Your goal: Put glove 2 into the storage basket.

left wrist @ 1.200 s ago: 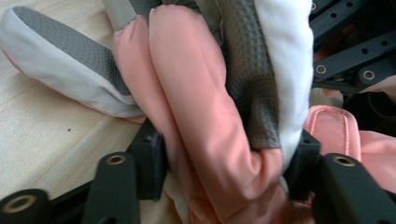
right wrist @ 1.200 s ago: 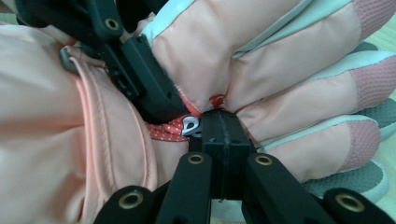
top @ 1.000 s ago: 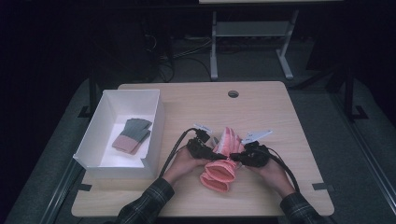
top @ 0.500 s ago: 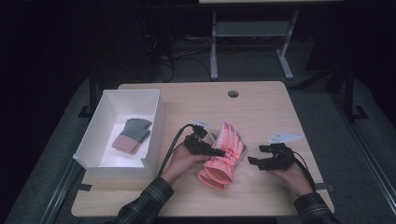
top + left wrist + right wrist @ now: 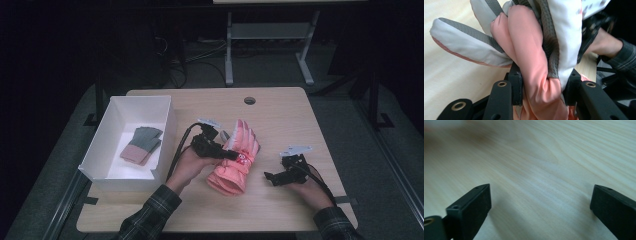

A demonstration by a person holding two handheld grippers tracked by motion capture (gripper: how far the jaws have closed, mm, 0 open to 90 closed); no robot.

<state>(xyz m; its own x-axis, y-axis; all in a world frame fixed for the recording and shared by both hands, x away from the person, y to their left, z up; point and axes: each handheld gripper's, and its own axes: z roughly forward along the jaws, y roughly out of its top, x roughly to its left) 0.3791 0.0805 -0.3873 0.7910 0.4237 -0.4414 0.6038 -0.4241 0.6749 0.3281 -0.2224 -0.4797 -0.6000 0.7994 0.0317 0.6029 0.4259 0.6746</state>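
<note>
Glove (image 5: 235, 160) cuff cut off below left tool (image 5: 541, 92) jaws.

both tongs are black, each with a grey three-cornered plate on top and a black cable trailing off. the left tongs (image 5: 227, 154) show brass-ringed holes in their arms. the right tongs (image 5: 270, 177) have blocky squared tips. both sleeves are dark plaid.
</note>
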